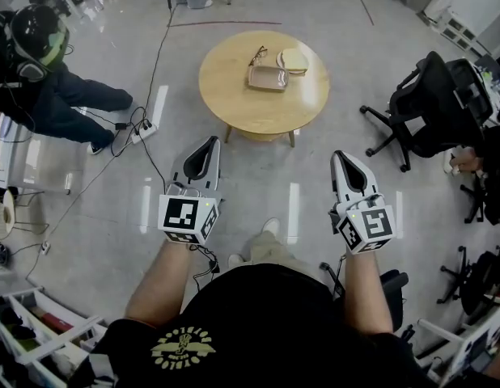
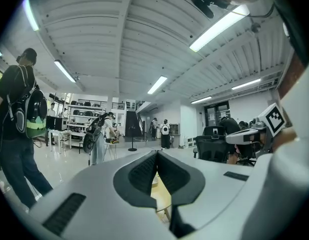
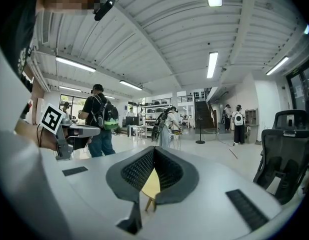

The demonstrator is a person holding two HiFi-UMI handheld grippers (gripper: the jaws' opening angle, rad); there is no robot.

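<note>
In the head view my left gripper (image 1: 207, 147) and my right gripper (image 1: 345, 160) hang side by side over the grey floor, both pointing at a round wooden table (image 1: 234, 95) a step ahead. Both are shut with nothing between the jaws. The left gripper view shows its jaws (image 2: 157, 154) meeting at the tips, and so does the right gripper view (image 3: 154, 150). On the table lie a shallow metal tray (image 1: 267, 78), a pair of glasses (image 1: 258, 55) and a round beige object (image 1: 294, 60). A slice of the table top (image 3: 151, 184) shows through the right jaws' gap.
A person in dark clothes (image 1: 48, 87) stands at the far left beside a power strip (image 1: 141, 130) with cables trailing over the floor. A black office chair (image 1: 424, 103) stands to the right of the table. White shelving (image 1: 40, 330) is at the bottom left.
</note>
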